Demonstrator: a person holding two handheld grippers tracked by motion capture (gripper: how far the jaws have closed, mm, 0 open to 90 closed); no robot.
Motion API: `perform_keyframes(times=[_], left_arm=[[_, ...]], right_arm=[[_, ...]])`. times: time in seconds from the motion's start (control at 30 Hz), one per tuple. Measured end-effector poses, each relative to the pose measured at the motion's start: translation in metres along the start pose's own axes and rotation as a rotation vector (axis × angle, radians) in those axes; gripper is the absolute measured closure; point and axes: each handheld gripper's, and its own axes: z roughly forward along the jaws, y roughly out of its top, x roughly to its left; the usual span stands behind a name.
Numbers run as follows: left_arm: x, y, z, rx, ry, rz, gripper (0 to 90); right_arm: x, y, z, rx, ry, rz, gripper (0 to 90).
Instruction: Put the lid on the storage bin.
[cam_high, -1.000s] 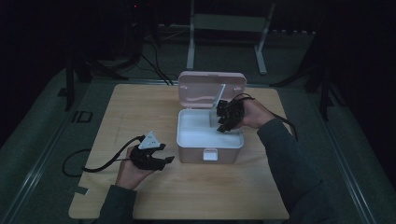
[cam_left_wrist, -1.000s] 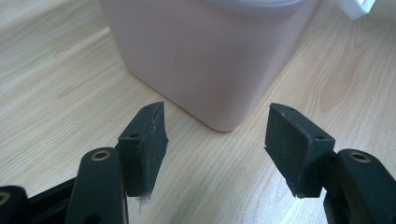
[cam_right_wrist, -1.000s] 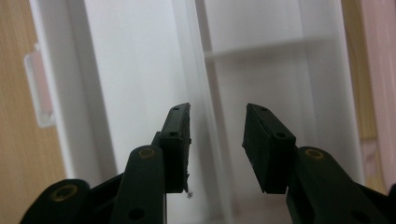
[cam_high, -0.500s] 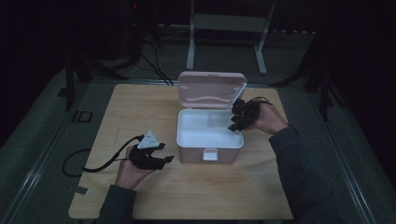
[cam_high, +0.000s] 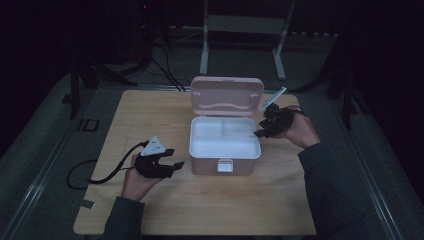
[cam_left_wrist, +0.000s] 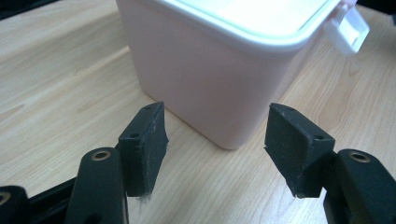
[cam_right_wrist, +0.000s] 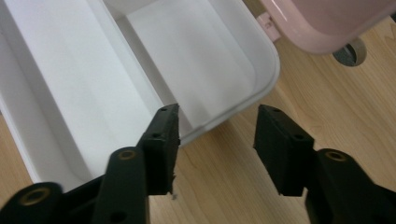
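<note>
- Pink box (cam_high: 224, 157) sits mid counter (cam_high: 150, 110), lid (cam_high: 227, 95) flipped up at the far side, standing roughly upright.
- Inside: white tray (cam_high: 225, 137) w/ a divider; the compartments look bare.
- White latch (cam_high: 225, 165) on the box's near front wall, hanging down.
- Left gripper (cam_high: 172, 159) just beside the box's left near corner, low over the counter, apart from the box wall. Grey three-cornered plate on top, cable trailing off to the left edge of the counter.
- Left gripper view: jaws spread wide, nothing between the pads; pink box wall (cam_left_wrist: 205, 79) straight ahead, white rim (cam_left_wrist: 261, 28) above it, latch (cam_left_wrist: 348, 28) at upper right.
- Right gripper (cam_high: 260, 129) at the box's right far corner, tips near the tray rim, hand (cam_high: 297, 131) behind it on the right side.
- Right gripper view: jaws apart and have just been opening wider; the tray's rounded corner (cam_right_wrist: 261, 88) lies beyond the gap, pads not pressing on it, so no grip.
- Same view: left pad (cam_right_wrist: 163, 140) overlaps the tray rim in the picture; can't tell if it touches. Pink lid edge (cam_right_wrist: 327, 23) at upper right, bare wood (cam_right_wrist: 224, 186) below.
</note>
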Motion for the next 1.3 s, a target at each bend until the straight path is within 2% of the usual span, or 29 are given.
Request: perform_keyframes(times=[0.1,0.23,0.47,0.53,0.7,0.77,0.9,0.93,1.0,1.03,1.13,1.23,1.3], left_arm=[[0.003,0.002,-0.003,-0.014,0.002,-0.004,38.4],[0.007,0.006,-0.005,-0.029,0.009,-0.011,38.4],[0.020,0.018,-0.009,-0.069,-0.003,-0.021,38.5],[0.030,0.023,-0.008,-0.075,-0.002,-0.026,38.5],[0.039,0.029,-0.007,-0.081,0.000,-0.035,38.9],[0.048,0.035,-0.006,-0.089,0.007,-0.043,39.0],[0.057,0.043,-0.006,-0.093,0.014,-0.048,39.5],[0.065,0.051,-0.005,-0.098,0.019,-0.048,40.5],[0.070,0.057,-0.004,-0.098,0.018,-0.045,43.5],[0.073,0.059,-0.003,-0.101,0.018,-0.049,44.3],[0.079,0.068,0.001,-0.102,0.021,-0.051,45.9],[0.085,0.076,0.004,-0.099,0.022,-0.053,46.1],[0.088,0.081,0.007,-0.108,0.019,-0.061,46.2]], right_arm=[[0.000,-0.003,0.000,-0.004,-0.006,-0.004,48.1],[-0.003,-0.006,0.000,-0.019,-0.019,0.021,49.0],[-0.007,-0.008,0.000,-0.060,-0.048,0.057,48.2],[-0.008,-0.008,0.000,-0.070,-0.048,0.072,47.4],[-0.013,-0.008,0.000,-0.088,-0.041,0.099,48.2],[-0.015,-0.008,0.000,-0.094,-0.052,0.114,48.3],[-0.019,-0.008,0.000,-0.113,-0.064,0.138,48.3],[-0.024,-0.007,-0.001,-0.122,-0.050,0.159,47.8],[-0.026,-0.007,-0.001,-0.140,-0.024,0.158,47.7],[-0.027,-0.007,-0.001,-0.144,-0.026,0.164,48.0],[-0.031,-0.007,-0.002,-0.156,-0.043,0.184,50.8],[-0.034,-0.006,-0.002,-0.153,-0.029,0.186,59.2],[-0.036,-0.005,-0.003,-0.149,-0.041,0.186,64.5]])
